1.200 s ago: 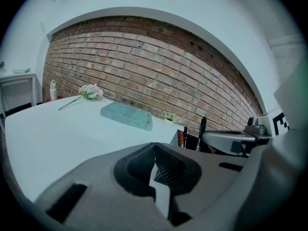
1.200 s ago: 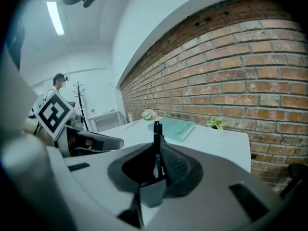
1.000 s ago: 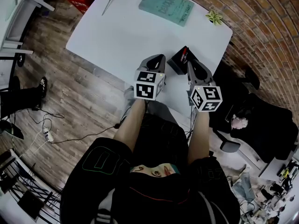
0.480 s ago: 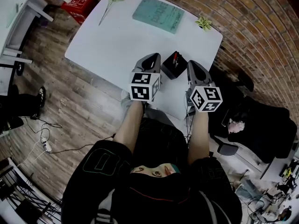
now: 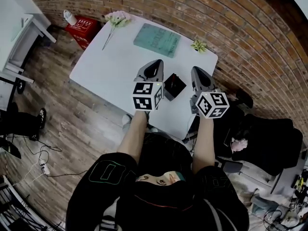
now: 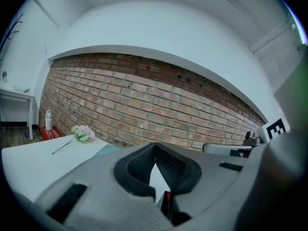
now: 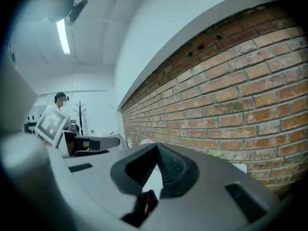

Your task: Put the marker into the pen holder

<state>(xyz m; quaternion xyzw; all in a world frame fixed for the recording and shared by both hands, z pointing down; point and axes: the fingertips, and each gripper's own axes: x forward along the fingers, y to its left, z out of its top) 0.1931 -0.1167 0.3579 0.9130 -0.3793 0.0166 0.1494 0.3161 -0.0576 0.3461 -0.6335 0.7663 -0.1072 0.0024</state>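
Marker: it cannot be picked out in any view. If it sits in the holder (image 5: 174, 85), it is too small and dark to tell in the head view. That black holder stands upright on the white tabletop (image 5: 110, 66), near the edge closest to the person, between the two hand-held grippers.

The left hand-held gripper (image 5: 154, 65) hovers just beside the holder's left side, without clear contact. In its own view the jaw tips meet at a point with only a narrow wedge of tabletop showing beneath, and nothing is clamped between them. The right hand-held gripper (image 5: 197, 71) hangs to the holder's right, a little farther off, over the tabletop's right edge. Its jaw tips likewise meet, with nothing gripped. A small red strip shows low behind each pair of jaws; what it belongs to I cannot tell.

Farther back on the tabletop lies a teal book (image 5: 157, 40), with a pale flower (image 5: 115, 19) at the far left corner and a small green plant (image 5: 198, 45) at the far right corner. A brick wall (image 5: 216, 13) runs behind. A red box (image 5: 83, 25) sits on the floor by the flower's corner.
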